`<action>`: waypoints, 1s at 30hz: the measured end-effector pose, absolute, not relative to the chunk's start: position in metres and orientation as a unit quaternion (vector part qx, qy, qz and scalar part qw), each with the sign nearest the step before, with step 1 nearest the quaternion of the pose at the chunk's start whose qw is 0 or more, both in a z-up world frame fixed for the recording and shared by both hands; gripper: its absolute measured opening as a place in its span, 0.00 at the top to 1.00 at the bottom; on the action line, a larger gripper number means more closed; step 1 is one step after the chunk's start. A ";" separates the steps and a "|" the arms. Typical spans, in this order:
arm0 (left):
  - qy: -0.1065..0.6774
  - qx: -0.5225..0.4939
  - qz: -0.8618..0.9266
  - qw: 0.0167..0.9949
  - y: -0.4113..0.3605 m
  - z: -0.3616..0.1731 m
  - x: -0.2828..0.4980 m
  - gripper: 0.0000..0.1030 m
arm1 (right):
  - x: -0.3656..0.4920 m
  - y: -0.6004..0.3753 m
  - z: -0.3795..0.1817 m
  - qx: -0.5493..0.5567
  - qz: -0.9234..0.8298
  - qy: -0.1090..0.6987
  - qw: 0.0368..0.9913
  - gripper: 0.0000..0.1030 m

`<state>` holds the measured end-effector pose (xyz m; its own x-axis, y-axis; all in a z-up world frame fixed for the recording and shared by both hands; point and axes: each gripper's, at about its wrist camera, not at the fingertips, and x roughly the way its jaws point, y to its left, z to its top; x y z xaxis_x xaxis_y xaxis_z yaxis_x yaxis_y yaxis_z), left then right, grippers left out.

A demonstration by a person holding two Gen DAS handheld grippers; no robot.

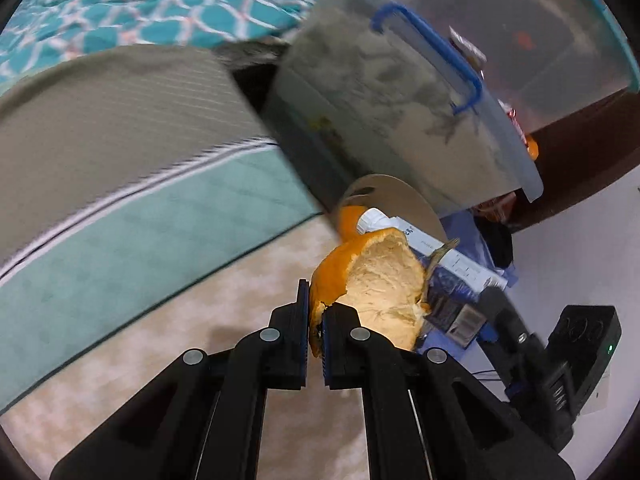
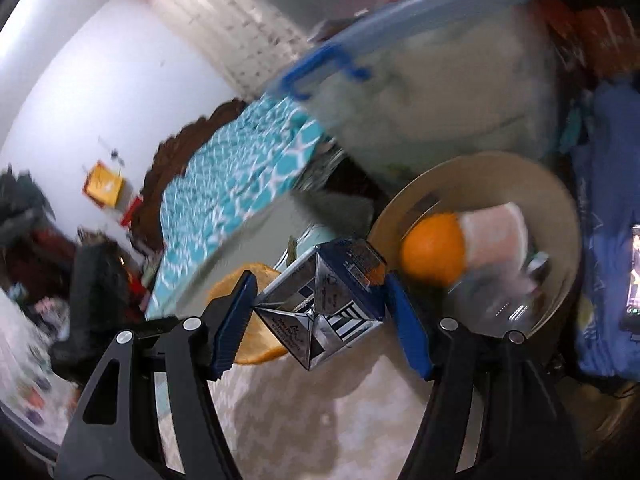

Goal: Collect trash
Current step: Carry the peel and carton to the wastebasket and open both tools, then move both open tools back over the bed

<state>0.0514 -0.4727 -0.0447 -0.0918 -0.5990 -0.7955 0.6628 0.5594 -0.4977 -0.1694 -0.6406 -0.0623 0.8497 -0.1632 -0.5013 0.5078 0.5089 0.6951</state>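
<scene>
Mid-collection: the left tongs (image 1: 316,320) clamp a piece of orange peel (image 1: 380,280), while the right tongs (image 2: 320,312) hold a flattened drink carton (image 2: 332,304) between their pads. Both hang above the carpet, near a round bin (image 2: 560,216) already holding scraps; neither is dropped in yet.

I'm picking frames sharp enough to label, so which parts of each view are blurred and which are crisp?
Left wrist view: the orange peel and the left tongs clamping it are crisp; the bed and plastic bin are motion-smeared. Right wrist view: the carton held in the right tongs is sharp; the bowl, its contents and the room behind are streaked.
</scene>
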 end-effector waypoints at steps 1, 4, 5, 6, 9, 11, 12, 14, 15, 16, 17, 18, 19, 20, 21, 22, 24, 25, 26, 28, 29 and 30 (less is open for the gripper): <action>0.574 0.031 -0.470 0.670 -0.484 -0.046 0.050 0.96 | -0.174 -0.652 -0.065 0.461 -0.202 0.187 0.843 0.35; 0.576 0.051 -0.470 0.667 -0.520 -0.053 0.041 0.96 | -0.181 -0.690 -0.082 0.491 -0.209 0.192 0.824 0.35; 0.576 0.056 -0.470 0.666 -0.530 -0.054 0.038 0.95 | -0.183 -0.699 -0.089 0.502 -0.206 0.189 0.818 0.34; 0.576 0.062 -0.470 0.666 -0.542 -0.058 0.035 0.95 | -0.186 -0.708 -0.096 0.514 -0.215 0.190 0.808 0.32; 0.580 0.067 -0.472 0.661 -0.558 -0.065 0.029 0.88 | -0.201 -0.723 -0.110 0.523 -0.263 0.183 0.790 0.19; 0.571 0.079 -0.478 0.662 -0.562 -0.065 0.023 0.73 | -0.209 -0.723 -0.111 0.519 -0.275 0.173 0.791 0.19; 0.565 0.085 -0.479 0.667 -0.562 -0.063 0.021 0.62 | -0.215 -0.720 -0.109 0.513 -0.285 0.164 0.793 0.19; 0.545 0.096 -0.477 0.683 -0.556 -0.057 0.019 0.55 | -0.222 -0.712 -0.104 0.499 -0.304 0.151 0.797 0.19; 0.542 0.095 -0.478 0.684 -0.553 -0.054 0.020 0.51 | -0.227 -0.706 -0.102 0.495 -0.310 0.146 0.798 0.19; 0.542 0.090 -0.479 0.685 -0.549 -0.051 0.021 0.49 | -0.229 -0.705 -0.100 0.493 -0.315 0.142 0.798 0.19; 0.541 0.083 -0.480 0.685 -0.542 -0.047 0.023 0.49 | -0.232 -0.698 -0.097 0.489 -0.320 0.137 0.800 0.19; 0.539 0.077 -0.482 0.687 -0.536 -0.042 0.025 0.49 | -0.233 -0.693 -0.097 0.487 -0.321 0.134 0.801 0.19; 0.536 0.075 -0.483 0.688 -0.532 -0.038 0.025 0.49 | -0.235 -0.684 -0.094 0.485 -0.319 0.131 0.804 0.19; 0.531 0.073 -0.486 0.690 -0.522 -0.033 0.025 0.49 | -0.237 -0.673 -0.091 0.483 -0.316 0.128 0.806 0.19; 0.525 0.075 -0.487 0.694 -0.512 -0.027 0.024 0.49 | -0.237 -0.660 -0.088 0.480 -0.313 0.127 0.810 0.19; 0.521 0.078 -0.487 0.697 -0.506 -0.024 0.021 0.49 | -0.238 -0.650 -0.086 0.476 -0.310 0.128 0.813 0.19; 0.506 0.097 -0.488 0.705 -0.484 -0.019 0.011 0.48 | -0.238 -0.620 -0.084 0.468 -0.298 0.135 0.821 0.19; 0.502 0.106 -0.487 0.707 -0.479 -0.019 0.007 0.47 | -0.238 -0.609 -0.083 0.464 -0.296 0.140 0.823 0.19; 0.495 0.119 -0.487 0.710 -0.466 -0.020 -0.001 0.46 | -0.238 -0.592 -0.083 0.459 -0.294 0.147 0.825 0.19; 0.488 0.139 -0.486 0.711 -0.446 -0.025 -0.014 0.43 | -0.237 -0.564 -0.086 0.454 -0.288 0.163 0.827 0.19; 0.486 0.149 -0.486 0.711 -0.435 -0.028 -0.020 0.43 | -0.237 -0.549 -0.088 0.453 -0.285 0.173 0.827 0.19; 0.483 0.156 -0.486 0.711 -0.424 -0.031 -0.027 0.43 | -0.237 -0.540 -0.090 0.453 -0.284 0.179 0.826 0.19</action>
